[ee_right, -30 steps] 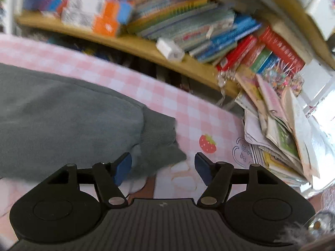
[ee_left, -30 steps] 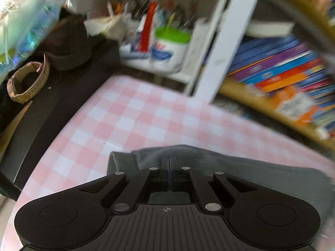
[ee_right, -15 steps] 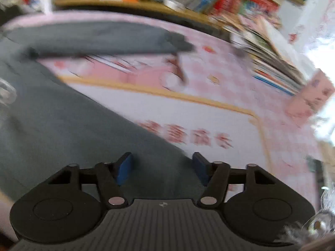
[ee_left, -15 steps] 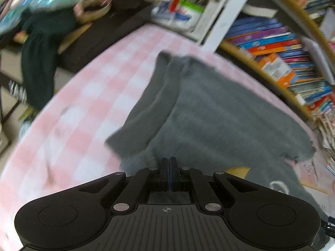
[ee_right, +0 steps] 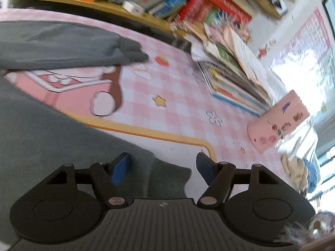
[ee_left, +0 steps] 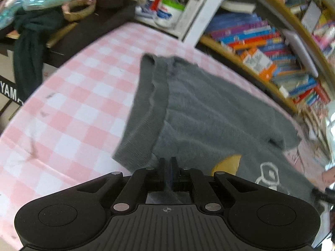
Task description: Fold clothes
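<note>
Your left gripper [ee_left: 167, 168] is clenched, its two pads pressed together with at most a thin bit of cloth between them; the pictures don't show clearly whether it pinches the sweater [ee_left: 209, 113] or is merely closed above it, since the grey knit lies directly under and ahead of the tips. Your right gripper [ee_right: 162, 167] is released and its jaws are opening; a grey corner [ee_right: 167, 175] of the sweater lies between the blue pads, touching neither as far as you can see.

Outward from the left tips, the sweater spreads across the pink checked tablecloth [ee_left: 69, 96], with a ribbed band [ee_left: 144, 108] doubled over along its left edge and a white and yellow print [ee_left: 268, 173] near your right side. From the right view, one sleeve [ee_right: 62, 44] lies stretched along the far side, its cuff [ee_right: 134, 51] ending near the strawberry print [ee_right: 161, 60], with bare cloth between it and the body near you.

You're early to midway, by my reading: the sleeve appears laid across, but the body is still broad and unfolded. Bookshelves [ee_left: 272, 48] sit well beyond.
</note>
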A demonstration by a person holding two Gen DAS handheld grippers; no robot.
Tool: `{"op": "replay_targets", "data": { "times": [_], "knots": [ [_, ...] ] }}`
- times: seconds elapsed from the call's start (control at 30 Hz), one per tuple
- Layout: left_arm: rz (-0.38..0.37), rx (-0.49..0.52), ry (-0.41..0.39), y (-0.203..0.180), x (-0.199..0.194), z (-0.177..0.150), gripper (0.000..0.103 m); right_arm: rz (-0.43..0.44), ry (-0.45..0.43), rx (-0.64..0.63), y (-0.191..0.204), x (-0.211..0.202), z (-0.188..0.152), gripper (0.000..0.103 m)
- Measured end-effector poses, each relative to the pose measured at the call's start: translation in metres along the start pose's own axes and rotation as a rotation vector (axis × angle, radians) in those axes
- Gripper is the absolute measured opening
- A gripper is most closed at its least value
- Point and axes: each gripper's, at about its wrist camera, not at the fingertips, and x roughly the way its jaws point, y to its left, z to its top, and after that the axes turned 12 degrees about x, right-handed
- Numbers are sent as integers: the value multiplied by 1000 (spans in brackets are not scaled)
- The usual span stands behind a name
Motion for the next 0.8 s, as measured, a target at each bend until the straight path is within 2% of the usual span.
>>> {"op": "replay_targets", "data": {
  "times": [0.1, 0.17, 0.3, 0.47, 0.63, 0.8],
  "knots": [
    [-21, -27, -24, 6, -2, 1, 6, 16, 5, 14, 4, -13, -13, 69],
    [-38, -23, -12, 5, 3, 0, 6, 27, 23, 47, 4, -18, -22, 69],
    [11, -53, 42, 12, 17, -2, 4, 67, 54, 123, 3, -25, -32, 68],
    [92, -52, 31, 26, 14, 2, 5, 161, 79, 203, 4, -28, -35, 72],
    [71, -34, 37, 30, 13, 1, 5, 175, 96, 288, -4, -25, -39, 77],
    [63, -63, 23, 38, 9, -3, 5, 165, 113, 283, -3, -27, -39, 78]
  ]
}}
